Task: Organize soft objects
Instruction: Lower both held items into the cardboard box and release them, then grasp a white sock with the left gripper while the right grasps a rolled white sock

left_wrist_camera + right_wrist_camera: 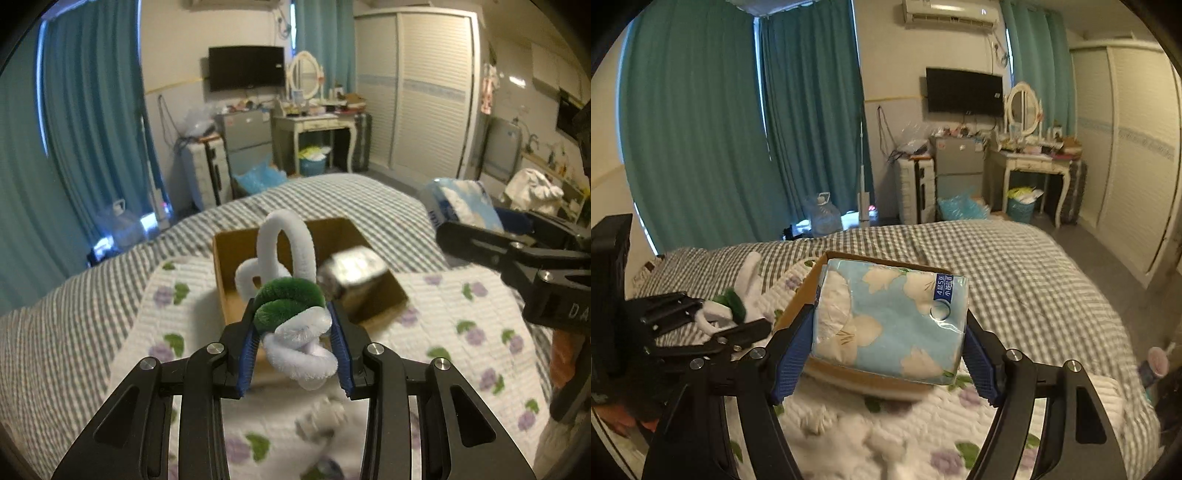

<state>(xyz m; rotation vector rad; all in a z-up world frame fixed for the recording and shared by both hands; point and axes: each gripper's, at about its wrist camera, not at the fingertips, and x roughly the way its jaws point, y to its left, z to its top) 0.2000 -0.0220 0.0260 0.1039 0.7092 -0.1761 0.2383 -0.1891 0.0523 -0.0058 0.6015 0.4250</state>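
Observation:
My left gripper is shut on a white and green fuzzy chenille toy and holds it above the near edge of an open cardboard box. The toy's white loops stick up in front of the box. My right gripper is shut on a blue tissue pack with white flowers and holds it over the same box. In the left wrist view the right gripper and tissue pack are at the right. A blurred silver-grey object is at the box's right side.
The box stands on a white quilted pad with purple flowers on a grey checked bed. A small white soft thing lies on the pad below my left gripper. Curtains, a dresser and a wardrobe stand beyond the bed.

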